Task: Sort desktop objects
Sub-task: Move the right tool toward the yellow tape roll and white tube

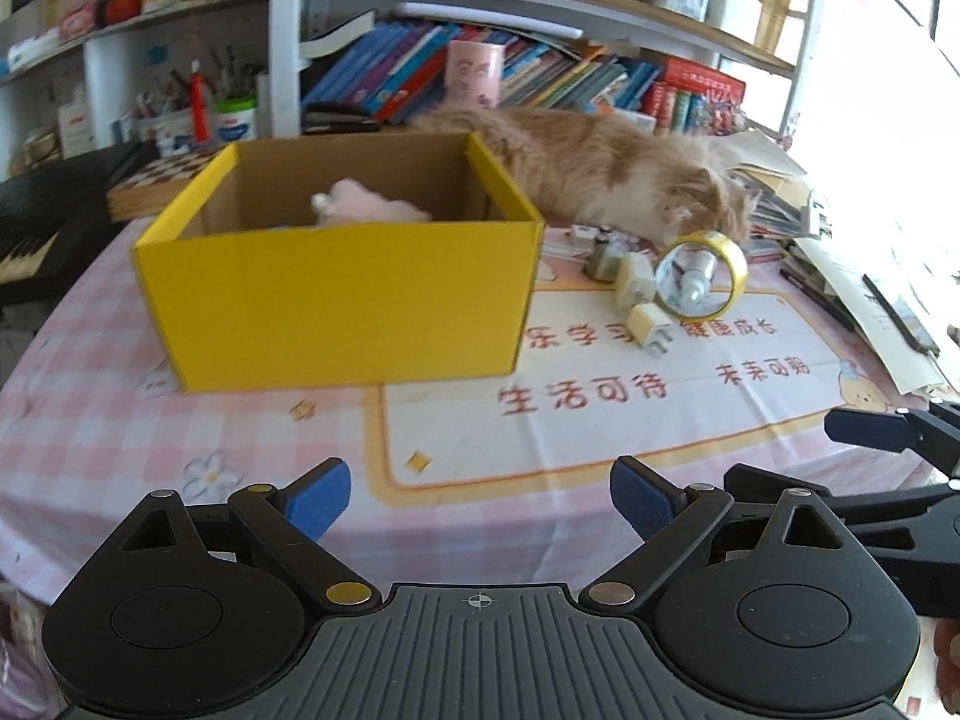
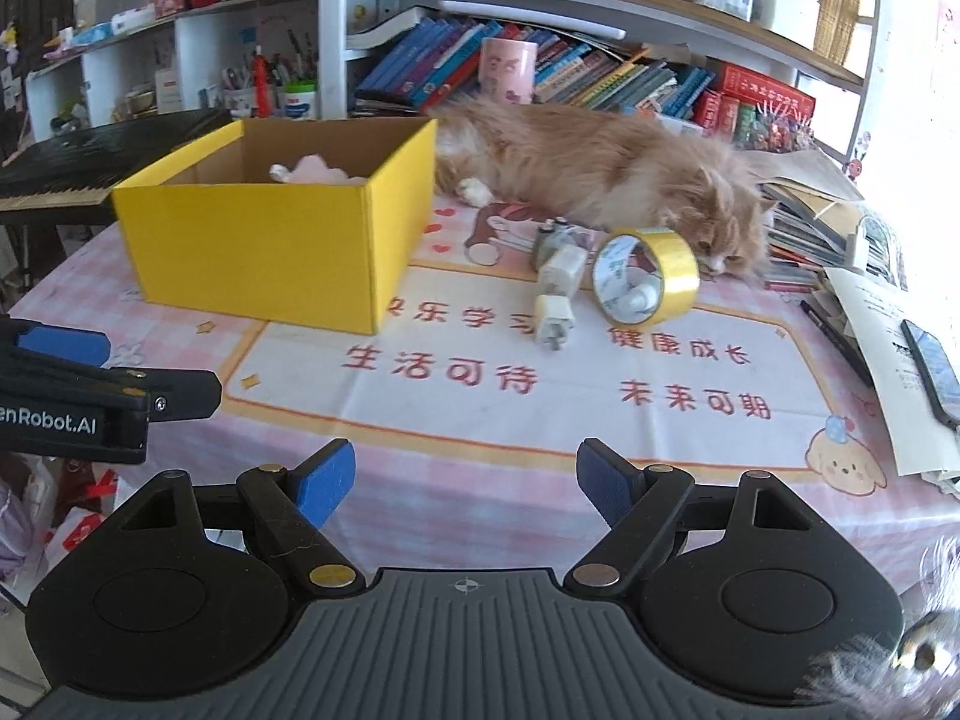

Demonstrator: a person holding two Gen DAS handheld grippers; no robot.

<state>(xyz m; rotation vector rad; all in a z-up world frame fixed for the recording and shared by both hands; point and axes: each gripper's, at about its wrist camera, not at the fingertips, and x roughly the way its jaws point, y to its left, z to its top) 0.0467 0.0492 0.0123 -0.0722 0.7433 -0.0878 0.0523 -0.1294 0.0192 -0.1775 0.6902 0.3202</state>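
Observation:
A yellow cardboard box [image 1: 336,294] [image 2: 270,252] stands open on the pink checked tablecloth, with a pink plush toy [image 1: 366,207] [image 2: 315,171] inside. Right of it lie a roll of yellow tape [image 1: 705,273] [image 2: 648,282] on its edge with a small white bottle inside it, two white plug adapters [image 1: 645,315] [image 2: 555,300] and a small metal cylinder [image 1: 603,255] [image 2: 549,240]. My left gripper [image 1: 480,501] is open and empty above the near cloth. My right gripper [image 2: 465,480] is open and empty too, well short of the objects.
An orange and white cat [image 1: 606,171] [image 2: 606,180] lies behind the small objects, its head by the tape. Papers, books and a phone [image 2: 930,369] are stacked at the right. Bookshelves [image 1: 540,72] stand behind; a keyboard [image 2: 90,165] sits at the left.

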